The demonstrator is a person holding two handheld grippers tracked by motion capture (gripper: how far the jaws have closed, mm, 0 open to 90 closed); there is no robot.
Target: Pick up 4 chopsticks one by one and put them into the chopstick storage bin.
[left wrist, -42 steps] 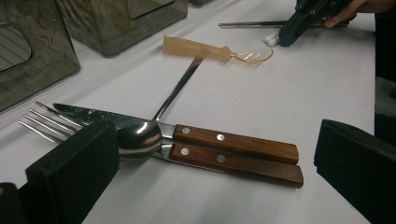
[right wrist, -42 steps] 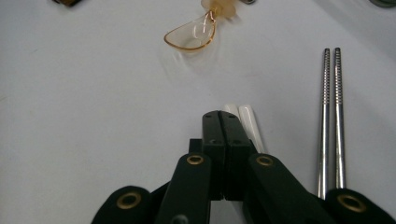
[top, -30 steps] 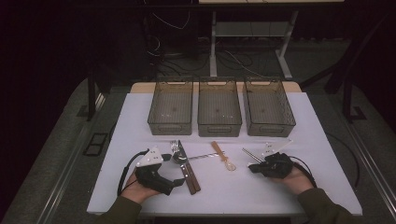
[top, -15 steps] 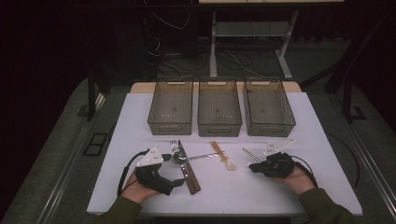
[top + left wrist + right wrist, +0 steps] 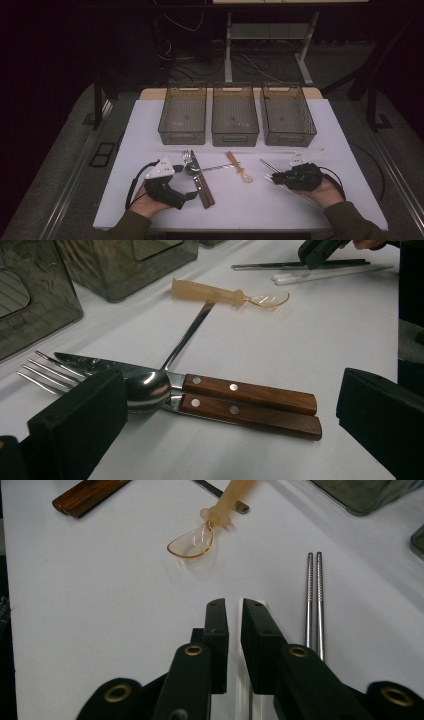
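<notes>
My left gripper (image 5: 187,185) lies at the table's near left, held by a hand, its jaws open wide (image 5: 230,390). Just beyond them lie a wood-handled knife (image 5: 250,392), a fork (image 5: 40,372) and a metal spoon (image 5: 147,390), side by side. An amber plastic spoon (image 5: 239,167) rests mid-table. My right gripper (image 5: 274,177) sits at the near right. Its jaws (image 5: 234,605) have just been opening and stand a narrow gap apart, with the white chopsticks (image 5: 243,690) running between them on the table. Metal chopsticks (image 5: 314,600) lie just to their right.
Three smoky plastic bins (image 5: 182,136) (image 5: 235,137) (image 5: 290,137) stand in a row across the back of the white table. A clear strip (image 5: 300,150) lies in front of them. Dark floor, cables and desk legs lie beyond the table.
</notes>
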